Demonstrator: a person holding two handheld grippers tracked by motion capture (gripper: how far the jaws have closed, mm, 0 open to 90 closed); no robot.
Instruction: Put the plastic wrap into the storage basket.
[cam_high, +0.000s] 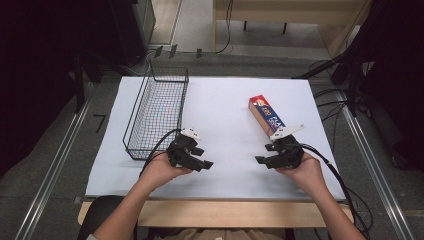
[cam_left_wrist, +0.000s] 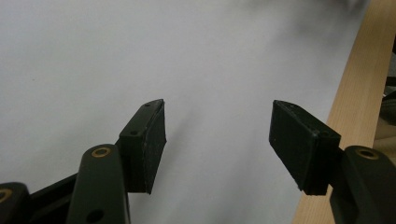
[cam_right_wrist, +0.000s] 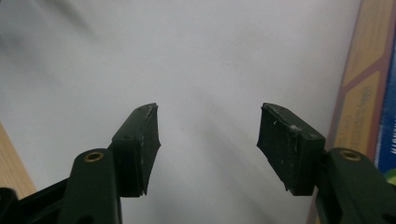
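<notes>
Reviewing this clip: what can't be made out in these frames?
- Box print: too small to read in the high view; in the right gripper view the box is cut off by the right edge.
- Near end of the box: hidden behind the right gripper in the high view.
- Wire basket contents: mesh too fine to tell.
- Left gripper: jaws apart, nothing between them.

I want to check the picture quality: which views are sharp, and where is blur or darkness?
High view: white table sheet evenly lit, surroundings dark. Left gripper view: pads sharp, far sheet soft. Right gripper view: box at the edge blurred.
</notes>
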